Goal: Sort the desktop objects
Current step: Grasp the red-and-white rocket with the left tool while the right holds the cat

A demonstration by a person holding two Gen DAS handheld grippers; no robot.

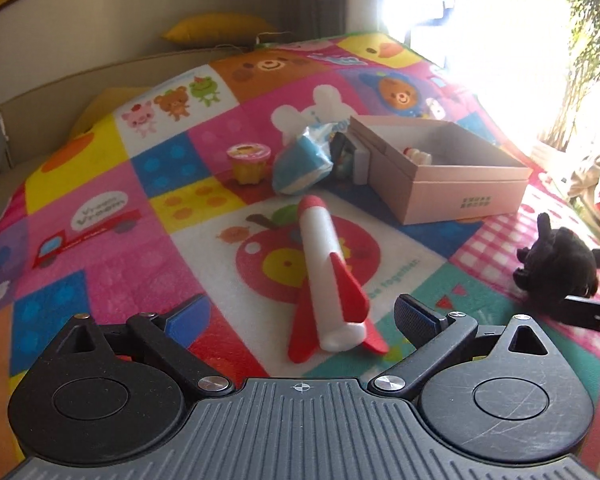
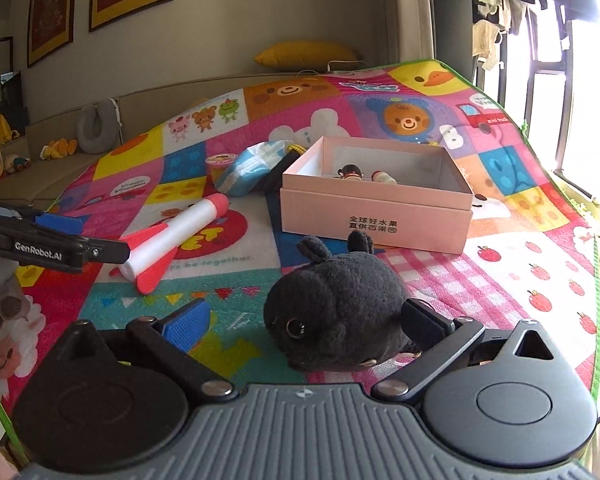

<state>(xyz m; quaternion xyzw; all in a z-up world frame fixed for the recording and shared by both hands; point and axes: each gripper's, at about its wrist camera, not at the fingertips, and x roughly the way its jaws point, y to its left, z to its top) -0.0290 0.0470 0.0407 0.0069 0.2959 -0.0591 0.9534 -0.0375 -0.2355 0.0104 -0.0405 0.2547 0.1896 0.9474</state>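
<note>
A white foam rocket (image 1: 332, 276) with a red nose and fins lies flat on the colourful play mat (image 1: 100, 168). My left gripper (image 1: 302, 312) is open wide; the rocket's tail shows between its fingers and neither pad touches it. From the right wrist, the left gripper (image 2: 104, 236) hangs just left of the rocket (image 2: 180, 232). A black plush animal (image 2: 336, 304) sits between the fingers of my right gripper (image 2: 306, 320), which is open, with a gap at the blue left pad (image 2: 188, 324). The open pink box (image 2: 376, 200) holds two small figures (image 2: 350, 174).
A yellow pudding cup (image 1: 248, 162), a blue-and-white tissue pack (image 1: 300, 164) and a dark item (image 1: 342, 152) lie left of the box (image 1: 440, 172). A sofa with a yellow cushion (image 2: 306, 54) and grey neck pillow (image 2: 96, 124) stands behind. The window is at right.
</note>
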